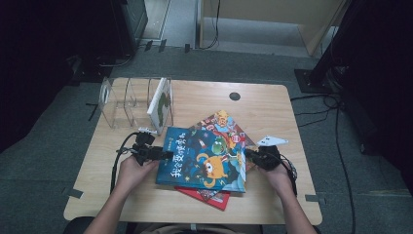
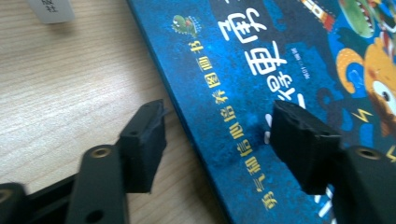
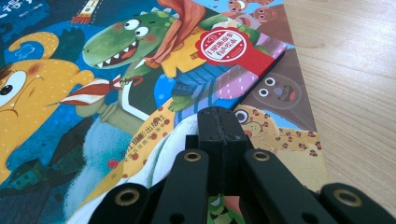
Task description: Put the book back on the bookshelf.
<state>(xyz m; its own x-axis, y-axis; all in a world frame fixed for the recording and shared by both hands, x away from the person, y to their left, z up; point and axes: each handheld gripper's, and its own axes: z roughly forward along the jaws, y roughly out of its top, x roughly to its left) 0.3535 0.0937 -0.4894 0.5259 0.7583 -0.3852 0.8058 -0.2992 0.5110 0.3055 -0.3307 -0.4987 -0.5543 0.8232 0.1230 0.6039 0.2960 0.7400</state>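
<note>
While the left gripper fingers gape astride the blue book's 9 o'clock edge | right gripper pinched empty at 3 | risk: book skids across tabletop off red book.

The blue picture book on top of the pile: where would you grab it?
Probably by its left long edge, coming in level from the left. The blue book lies flat, and that edge overhangs bare table, where the left gripper already straddles it.
</note>
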